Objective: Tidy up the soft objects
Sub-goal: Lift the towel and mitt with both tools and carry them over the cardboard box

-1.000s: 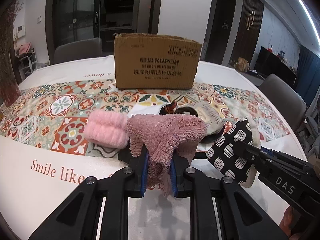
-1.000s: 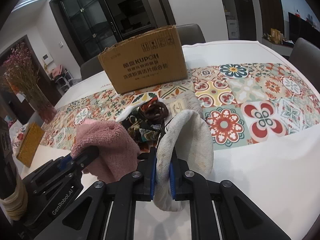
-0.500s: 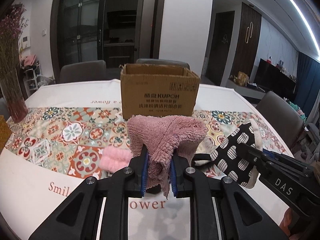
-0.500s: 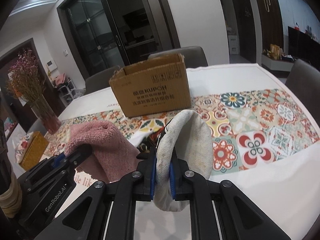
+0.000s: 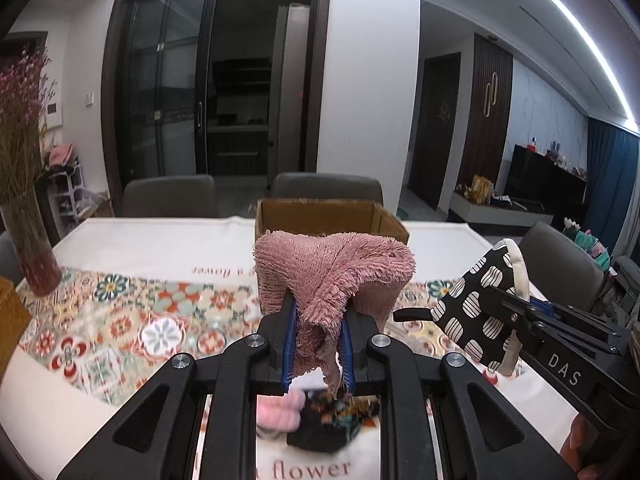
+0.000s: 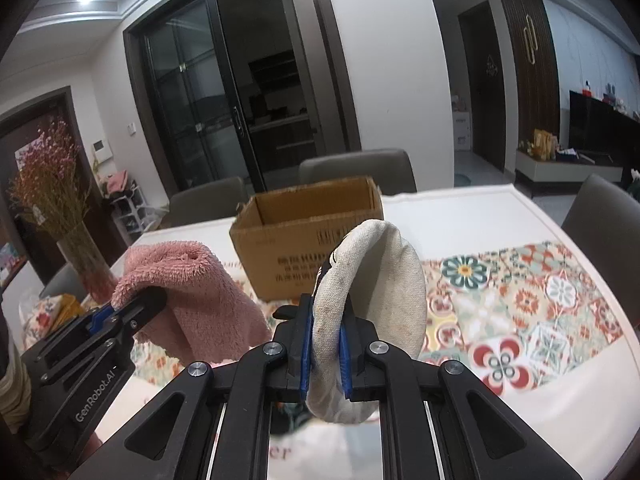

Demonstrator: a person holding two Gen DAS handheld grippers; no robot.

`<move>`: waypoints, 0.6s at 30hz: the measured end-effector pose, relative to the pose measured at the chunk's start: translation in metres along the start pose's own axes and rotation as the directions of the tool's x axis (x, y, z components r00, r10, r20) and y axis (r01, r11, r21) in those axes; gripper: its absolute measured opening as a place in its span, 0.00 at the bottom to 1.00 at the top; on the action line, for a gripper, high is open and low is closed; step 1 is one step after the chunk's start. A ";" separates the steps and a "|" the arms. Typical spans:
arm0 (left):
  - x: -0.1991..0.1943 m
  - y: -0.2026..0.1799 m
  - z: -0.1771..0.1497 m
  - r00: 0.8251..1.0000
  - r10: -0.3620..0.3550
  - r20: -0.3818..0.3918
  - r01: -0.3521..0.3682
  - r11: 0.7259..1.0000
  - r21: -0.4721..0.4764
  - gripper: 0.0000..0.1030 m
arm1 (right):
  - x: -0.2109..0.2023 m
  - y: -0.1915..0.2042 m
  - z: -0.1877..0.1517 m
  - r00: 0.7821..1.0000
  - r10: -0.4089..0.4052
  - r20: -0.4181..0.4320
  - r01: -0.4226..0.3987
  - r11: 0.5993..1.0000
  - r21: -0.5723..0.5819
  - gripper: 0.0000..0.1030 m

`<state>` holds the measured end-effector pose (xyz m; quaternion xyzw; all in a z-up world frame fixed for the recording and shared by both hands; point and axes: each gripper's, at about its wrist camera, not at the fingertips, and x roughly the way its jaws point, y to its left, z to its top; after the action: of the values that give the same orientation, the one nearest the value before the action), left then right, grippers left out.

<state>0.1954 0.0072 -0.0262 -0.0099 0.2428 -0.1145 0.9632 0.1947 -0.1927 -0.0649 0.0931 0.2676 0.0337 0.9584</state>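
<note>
Rising clear of the tabletop, both loads now ride above the pile they came from.

Left wrist view: left gripper point(image 5: 317, 332), jaws clamped on pink shaggy cloth point(image 5: 332, 276), which a second ago hung just over the table and now sits level with the cardboard box point(image 5: 384, 220) rim. Leftover soft items point(image 5: 316, 412) lie below, between the gripper's arms. Right gripper point(image 5: 516, 320) alongside, well apart.

Right wrist view: right gripper point(image 6: 325, 344), jaws pinched on the polka-dot mitt point(image 6: 380, 280), cream side showing. Box mouth open, upward, straight ahead; its near wall is the edge to clear. Judged: carry phase, drop-in next. Open air above the table runner point(image 6: 520, 312); a vase point(image 6: 86, 264) stands far left.
</note>
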 end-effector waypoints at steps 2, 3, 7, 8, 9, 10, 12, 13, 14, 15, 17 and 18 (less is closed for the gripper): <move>0.003 0.004 0.009 1.000 -0.016 0.016 0.016 1.000 0.004 0.19 | 0.001 0.005 0.008 1.000 -0.006 0.019 0.006 1.000 -0.003 0.12; 0.004 0.005 0.013 0.999 -0.021 0.027 0.021 1.000 0.007 0.19 | 0.001 0.007 0.012 0.999 -0.011 0.030 0.011 1.000 -0.004 0.12; 0.012 0.011 0.031 0.997 -0.043 0.064 0.041 0.999 0.030 0.19 | 0.003 0.015 0.028 0.996 -0.040 0.076 0.041 0.999 -0.013 0.12; 0.013 0.012 0.036 0.996 -0.047 0.072 0.045 0.998 0.035 0.19 | 0.004 0.017 0.033 0.995 -0.049 0.090 0.051 0.999 -0.014 0.12; 0.015 0.013 0.040 0.996 -0.051 0.079 0.048 0.998 0.041 0.19 | 0.005 0.017 0.035 0.994 -0.054 0.098 0.055 0.998 -0.014 0.12; 0.016 0.013 0.043 0.995 -0.053 0.087 0.049 0.998 0.047 0.19 | 0.006 0.018 0.040 0.992 -0.061 0.111 0.063 0.998 -0.013 0.12; 0.020 0.015 0.051 0.993 -0.055 0.102 0.049 0.997 0.058 0.19 | 0.007 0.019 0.046 0.989 -0.065 0.130 0.067 0.998 -0.012 0.12; 0.021 0.015 0.054 0.993 -0.052 0.107 0.046 0.997 0.061 0.19 | 0.009 0.020 0.051 0.988 -0.068 0.139 0.070 0.997 -0.012 0.12; 0.022 0.014 0.057 0.993 -0.049 0.112 0.042 0.997 0.062 0.19 | 0.010 0.020 0.053 0.988 -0.068 0.142 0.071 0.997 -0.013 0.12; 0.023 0.015 0.061 0.992 -0.044 0.119 0.037 0.997 0.061 0.19 | 0.011 0.021 0.058 0.986 -0.066 0.150 0.069 0.997 -0.015 0.12; 0.026 0.015 0.067 0.991 -0.036 0.129 0.028 0.998 0.062 0.19 | 0.015 0.021 0.063 0.986 -0.061 0.157 0.065 0.998 -0.022 0.12; 0.028 0.014 0.070 0.990 -0.031 0.135 0.023 0.998 0.062 0.19 | 0.017 0.021 0.066 0.985 -0.056 0.162 0.062 0.998 -0.029 0.12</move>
<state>0.2547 0.0119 0.0213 0.0081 0.1731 -0.1337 0.9758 0.2433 -0.1802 -0.0142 0.0713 0.1915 0.0023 0.9789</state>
